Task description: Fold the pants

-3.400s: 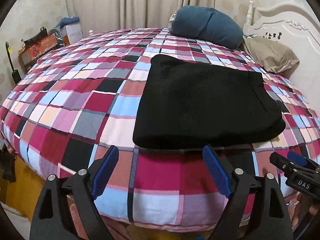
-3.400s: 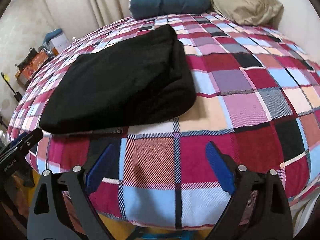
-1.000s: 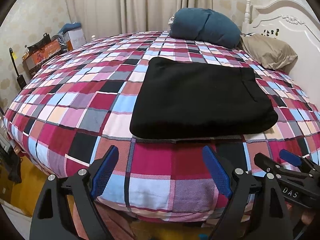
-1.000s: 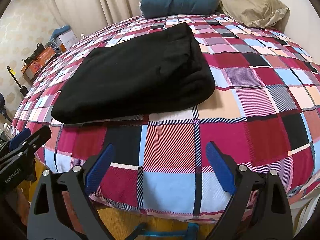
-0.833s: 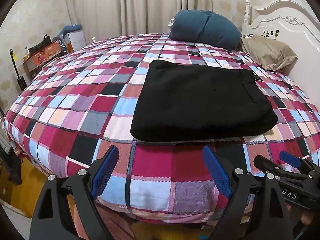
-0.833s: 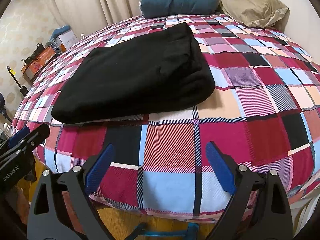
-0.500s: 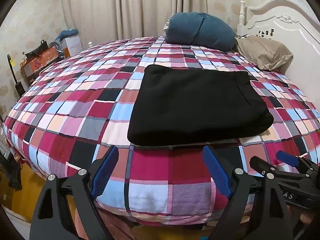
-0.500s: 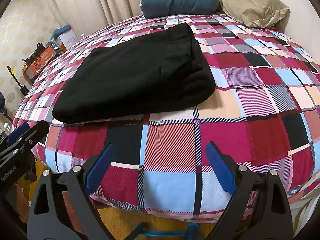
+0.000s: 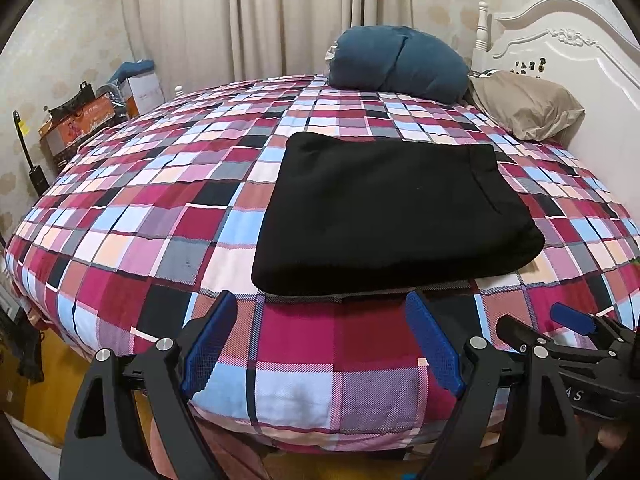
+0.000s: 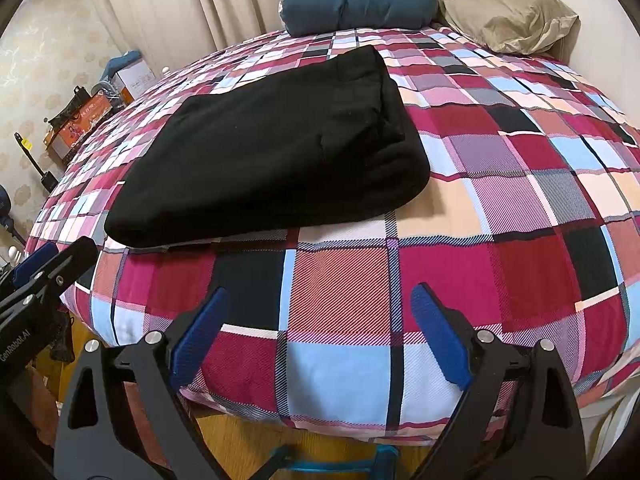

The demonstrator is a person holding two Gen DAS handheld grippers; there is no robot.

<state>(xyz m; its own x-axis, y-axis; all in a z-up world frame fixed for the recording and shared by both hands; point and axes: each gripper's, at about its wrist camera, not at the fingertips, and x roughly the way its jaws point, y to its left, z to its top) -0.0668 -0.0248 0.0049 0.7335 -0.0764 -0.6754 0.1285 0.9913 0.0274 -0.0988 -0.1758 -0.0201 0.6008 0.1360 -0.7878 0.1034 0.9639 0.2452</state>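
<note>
1. Bed point(image 9: 132, 240): a checked cover in red, pink, pale blue, grey and black is lying over the whole mattress and hanging over the near edge.
2. Black pants point(image 9: 392, 208) point(image 10: 272, 148): lying folded into a thick rectangle on the cover, close to the near edge and toward the headboard side; the stacked layers are showing along the rounded side in the right wrist view.
3. Blue pillow point(image 9: 400, 64) and tan pillow point(image 9: 528, 104): resting side by side at the far end of the bed, well apart from the pants.
4. White headboard point(image 9: 560, 44): standing behind the tan pillow, with carved trim along its top.
5. Beige curtains point(image 9: 248, 16): hanging behind the bed, reaching down past the mattress line.
6. Boxes point(image 9: 80, 120): sitting against the patterned wall beyond the far side of the bed; their contents are too small to tell.
7. Wooden floor point(image 10: 248, 436): showing below the near edge of the cover.
8. Left gripper point(image 9: 320, 340): hovering off the near edge, jaws standing wide apart, nothing between the blue pads.
9. Right gripper point(image 10: 320, 336): hovering beside it, jaws likewise spread, gripping nothing.
</note>
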